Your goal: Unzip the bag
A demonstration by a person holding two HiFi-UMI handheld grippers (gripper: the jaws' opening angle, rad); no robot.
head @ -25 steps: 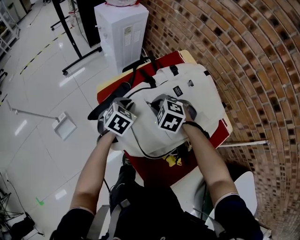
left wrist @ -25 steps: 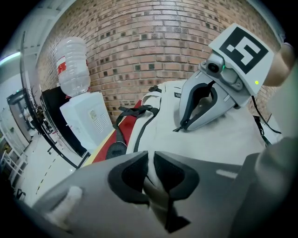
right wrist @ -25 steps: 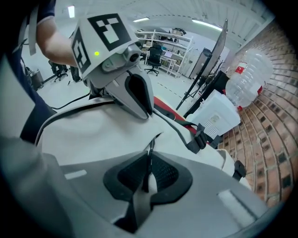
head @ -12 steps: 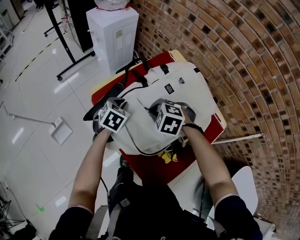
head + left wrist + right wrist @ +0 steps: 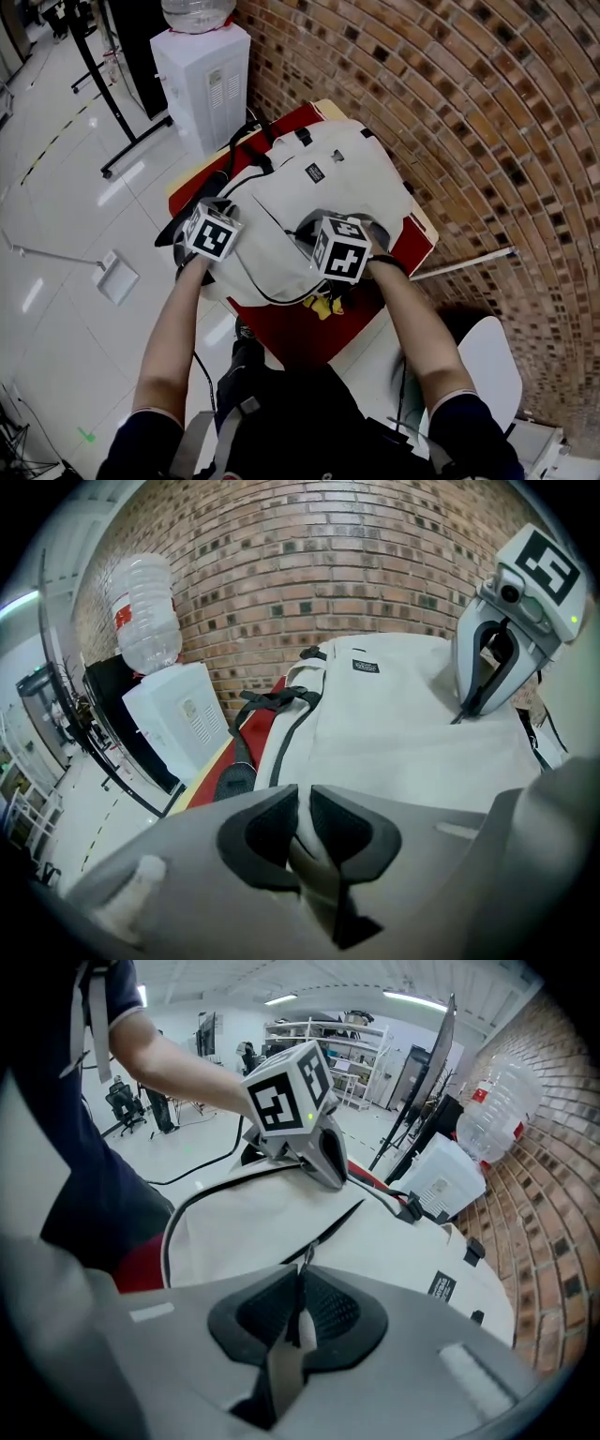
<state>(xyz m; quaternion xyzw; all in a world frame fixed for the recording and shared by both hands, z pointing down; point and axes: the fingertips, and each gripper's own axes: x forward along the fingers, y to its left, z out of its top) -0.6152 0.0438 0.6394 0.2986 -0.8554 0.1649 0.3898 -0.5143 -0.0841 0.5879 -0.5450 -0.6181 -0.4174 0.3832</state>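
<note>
1. The white bag (image 5: 328, 178) lies across the red-topped table (image 5: 281, 328), covering most of it up to the far and right edges.
2. The left gripper (image 5: 303, 803), at the table's left edge, has its jaws nearly together, pinching the bag's fabric.
3. The right gripper (image 5: 300, 1302), toward the near edge, is clamped on the zipper pull (image 5: 306, 1260).
</note>
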